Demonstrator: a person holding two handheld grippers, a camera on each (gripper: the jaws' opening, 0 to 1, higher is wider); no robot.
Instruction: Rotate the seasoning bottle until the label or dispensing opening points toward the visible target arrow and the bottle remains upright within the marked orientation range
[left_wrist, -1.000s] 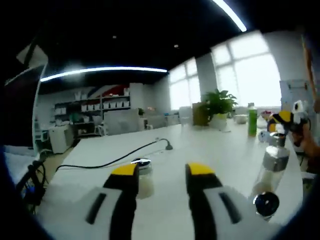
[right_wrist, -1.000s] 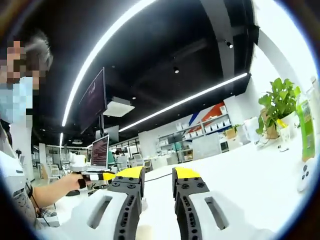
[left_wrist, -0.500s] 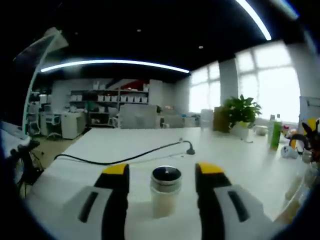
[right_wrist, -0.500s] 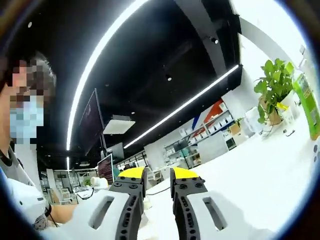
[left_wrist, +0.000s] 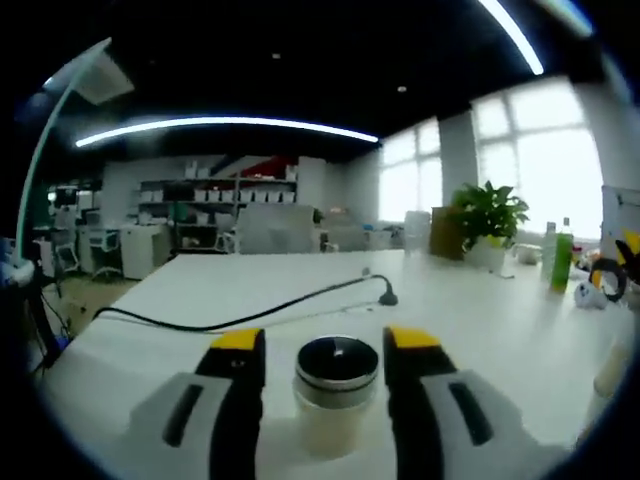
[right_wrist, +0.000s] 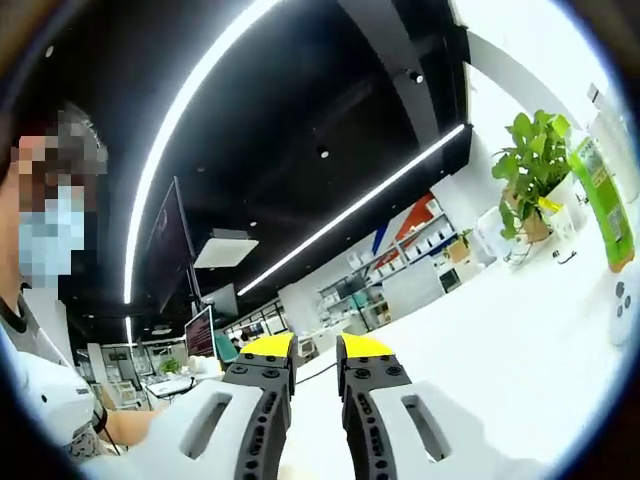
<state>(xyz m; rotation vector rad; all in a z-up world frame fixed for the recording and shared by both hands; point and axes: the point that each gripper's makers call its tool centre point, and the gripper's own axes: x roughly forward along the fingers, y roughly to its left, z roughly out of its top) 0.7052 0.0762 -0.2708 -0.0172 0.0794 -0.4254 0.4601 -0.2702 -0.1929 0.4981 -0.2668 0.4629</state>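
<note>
The seasoning bottle is a small pale jar with a black cap in a silver rim. It stands upright on the white table in the left gripper view. My left gripper is open, with a yellow-tipped jaw on each side of the bottle and a small gap at the left jaw. I cannot make out a label, an opening or an arrow. In the right gripper view my right gripper is raised over the table, open by a narrow gap with nothing between its jaws.
A black cable runs across the table behind the bottle. A potted plant and a green bottle stand far right. The right gripper view shows the plant, the green bottle and a person's sleeve.
The left gripper view has come closer, and the seasoning bottle, once beside the left jaw, now stands large between both jaws. The right gripper's view has tilted up, its gap slightly narrower.
</note>
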